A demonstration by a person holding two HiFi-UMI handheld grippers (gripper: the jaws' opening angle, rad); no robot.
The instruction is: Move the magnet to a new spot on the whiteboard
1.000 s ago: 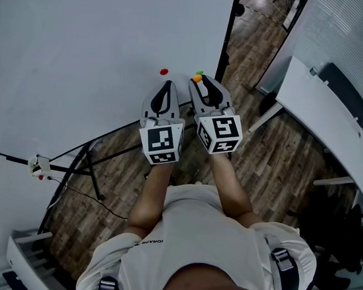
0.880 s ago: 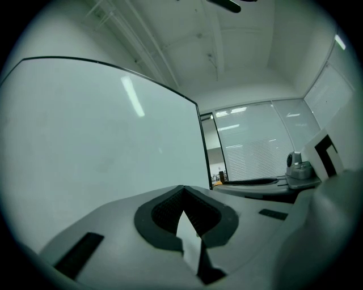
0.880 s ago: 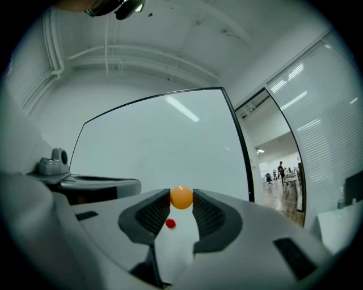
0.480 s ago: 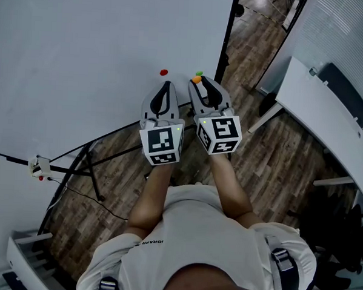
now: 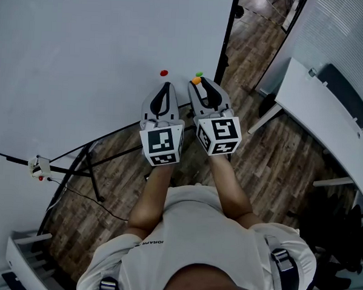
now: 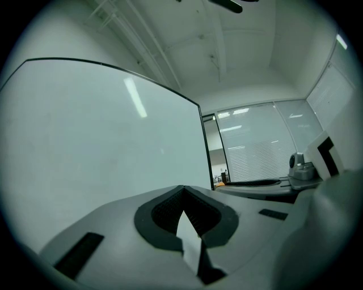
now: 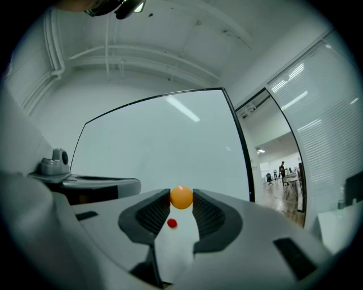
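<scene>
The right hand-held gripper [image 7: 181, 199] is closed on an orange magnet [image 5: 197, 80], which sits pinched between the very tips of its jaws, both pads pressing its sides. The magnet is close to the lower right part of the whiteboard [image 5: 83, 57], near the board's dark right edge. Whether it touches the surface cannot be told. A green magnet [image 5: 199, 73] sits just above it in the head view, almost touching it. A red magnet [image 5: 164, 72] is stuck to the board a little to the left, apart from both. In the right gripper view it shows through the gap below the orange one.

The left hand-held gripper [image 5: 167, 83] is closed with nothing in it, its jaw tips meeting. It is beside the right one, pointing at the board just below the red magnet and clear of it. A white counter [image 5: 329, 113] stands well off to the right on the wood floor [image 5: 272, 158].
</scene>
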